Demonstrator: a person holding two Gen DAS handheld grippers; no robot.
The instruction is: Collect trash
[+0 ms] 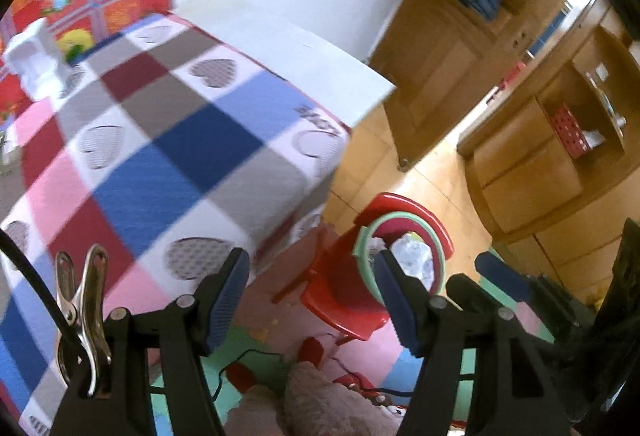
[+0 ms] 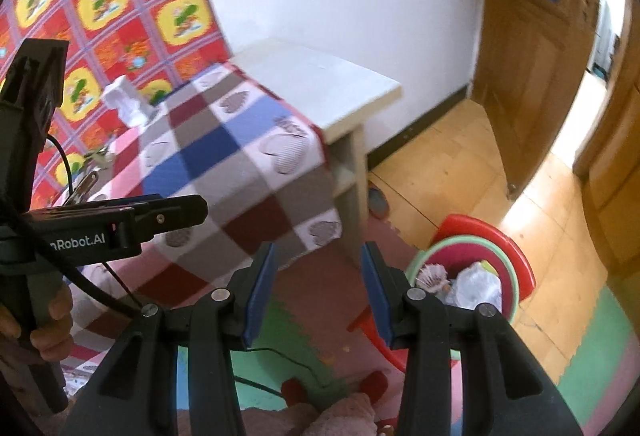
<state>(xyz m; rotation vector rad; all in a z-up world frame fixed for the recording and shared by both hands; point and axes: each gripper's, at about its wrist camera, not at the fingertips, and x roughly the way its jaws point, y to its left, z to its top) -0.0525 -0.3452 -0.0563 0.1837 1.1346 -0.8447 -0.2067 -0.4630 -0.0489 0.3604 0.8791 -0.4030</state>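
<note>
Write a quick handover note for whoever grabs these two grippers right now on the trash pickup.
Left gripper: tongs apart, nothing between them.
Right gripper: tongs apart, also nothing held.
Trash bin, green-rimmed, stands on the floor beside the checkered table, in front of a red chair; crumpled white trash is already inside.
On the table: a white moulded piece near the back, and something small at the left edge, too blurred to identify.
Left to do: check the table and floor for remaining trash and drop it in the bin.

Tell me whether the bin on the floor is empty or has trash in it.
Has trash. The bin holds crumpled white plastic and other scraps inside its green rim.
</note>
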